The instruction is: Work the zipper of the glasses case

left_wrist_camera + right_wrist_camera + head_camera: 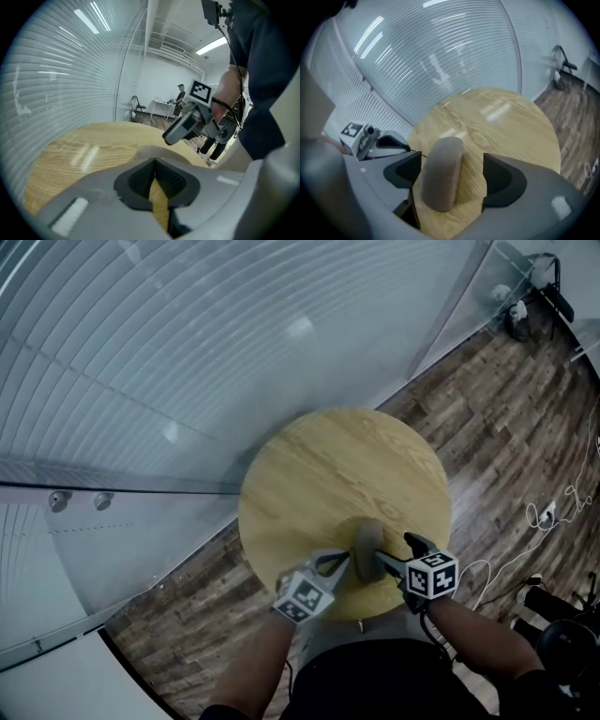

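Glasses case (367,540) is lying near the round wooden bench's (328,465) near edge. My right gripper (451,166) is straddling it, jaws standing wide. My left gripper (154,164) is sitting just beside it, jaws pressing together, gripping nothing.

Office interior: curved striped-glass partition (141,362), wood-plank floor (506,418), round wooden table (319,465), ceiling strip lights (213,45), far white desk (161,104), person (179,99) beside.
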A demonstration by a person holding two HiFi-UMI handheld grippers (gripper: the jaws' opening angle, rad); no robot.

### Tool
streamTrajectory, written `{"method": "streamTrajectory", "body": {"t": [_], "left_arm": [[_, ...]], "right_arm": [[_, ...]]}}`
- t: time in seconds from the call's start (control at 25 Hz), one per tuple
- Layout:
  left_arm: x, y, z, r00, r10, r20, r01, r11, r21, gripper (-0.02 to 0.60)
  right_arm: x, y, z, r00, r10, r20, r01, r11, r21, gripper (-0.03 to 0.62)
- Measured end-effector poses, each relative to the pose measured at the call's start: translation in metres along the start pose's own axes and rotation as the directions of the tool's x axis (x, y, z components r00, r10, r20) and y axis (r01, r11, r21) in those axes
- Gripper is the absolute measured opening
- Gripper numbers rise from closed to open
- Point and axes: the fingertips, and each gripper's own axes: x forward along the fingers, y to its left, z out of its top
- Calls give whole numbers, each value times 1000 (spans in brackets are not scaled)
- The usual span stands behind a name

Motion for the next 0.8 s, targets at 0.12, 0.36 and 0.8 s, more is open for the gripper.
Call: {"method": "streamTrajectory", "body": {"t": [0.12, 0.36, 0.8], "left_arm": [[-2, -1, 11, 1000, 4, 19, -5, 1000, 29, 11], [1, -10, 12, 1000, -9, 19, 7, 996, 88, 11], [-5, 24, -5, 998, -58, -26, 61, 989, 134, 12]], "right_arm": [[10, 3, 12, 1000, 20, -6, -19, 986, 163, 410], [29, 20, 36, 998, 36, -59, -44, 988, -146, 408], [26, 5, 22, 958, -84, -274, -123, 742, -659, 357]]}}
